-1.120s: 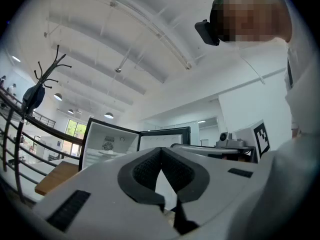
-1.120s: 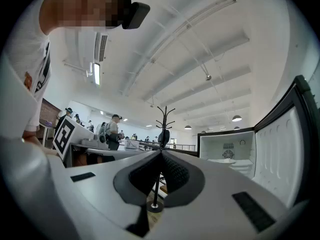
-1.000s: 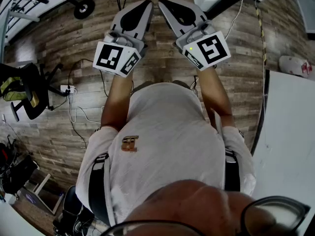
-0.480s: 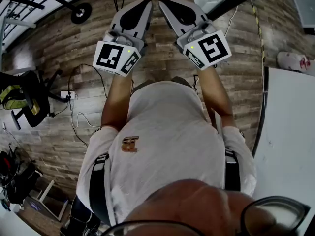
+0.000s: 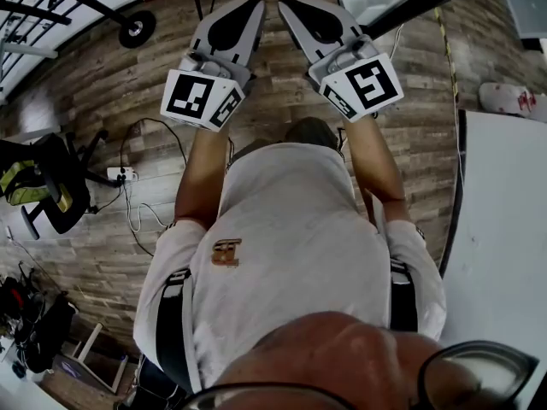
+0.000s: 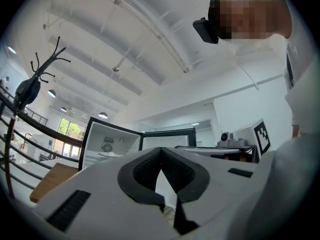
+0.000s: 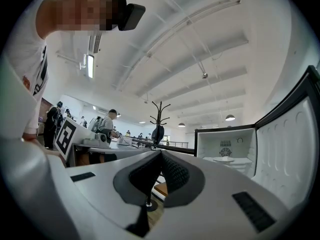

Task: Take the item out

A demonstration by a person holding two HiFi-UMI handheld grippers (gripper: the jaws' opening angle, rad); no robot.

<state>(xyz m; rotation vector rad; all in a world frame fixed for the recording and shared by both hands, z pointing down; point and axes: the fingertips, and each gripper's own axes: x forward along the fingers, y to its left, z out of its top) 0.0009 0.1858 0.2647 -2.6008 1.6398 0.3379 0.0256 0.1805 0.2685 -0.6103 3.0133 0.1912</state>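
Observation:
In the head view my left gripper (image 5: 248, 11) and right gripper (image 5: 295, 8) are held side by side at chest height, pointing away from the body over the wood floor. Both are shut with nothing between the pads, as the left gripper view (image 6: 161, 151) and the right gripper view (image 7: 161, 154) show. Ahead stands a white fridge (image 7: 225, 156) with its door (image 7: 290, 149) swung open. The left gripper view shows the same fridge (image 6: 107, 144). A pale flat thing (image 7: 223, 159) lies on a fridge shelf. Too small to tell what it is.
A coat stand (image 7: 159, 119) rises beside the fridge, next to a wooden tabletop (image 6: 50, 179). People work at desks (image 7: 107, 126) further off. On the floor are an office chair (image 5: 43, 173) and a power strip with cables (image 5: 120, 175). A white table (image 5: 504, 229) is at the right.
Both grippers keep the same shut pose in front of the body. The floor, chair and cables have drifted slightly in the head view, and a shoe now shows ahead of the torso.

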